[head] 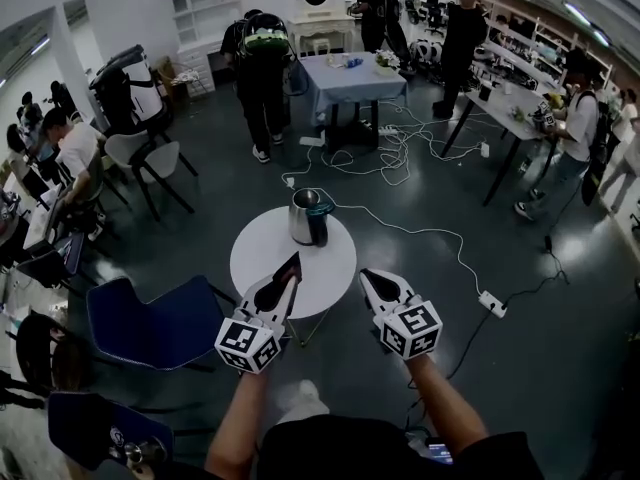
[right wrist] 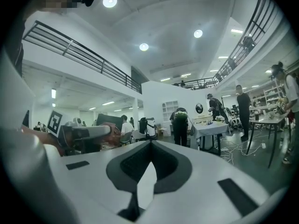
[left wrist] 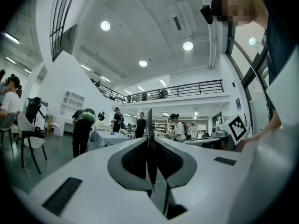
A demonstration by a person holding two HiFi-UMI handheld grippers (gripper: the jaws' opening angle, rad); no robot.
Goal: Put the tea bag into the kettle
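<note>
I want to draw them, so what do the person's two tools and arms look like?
The left tool and right tool are white, tapering to a point, with dark grey pads inside. Each carries a white cube with black square markers. The forearms are bare; dark clothing shows below.

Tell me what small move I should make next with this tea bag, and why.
Probably move the left claw forward and up until the tea bag is over the kettle. The bag is pinched upright in that claw, short of the kettle on the round white table, so it isn't above the opening yet. The right claw is shut and empty.
</note>
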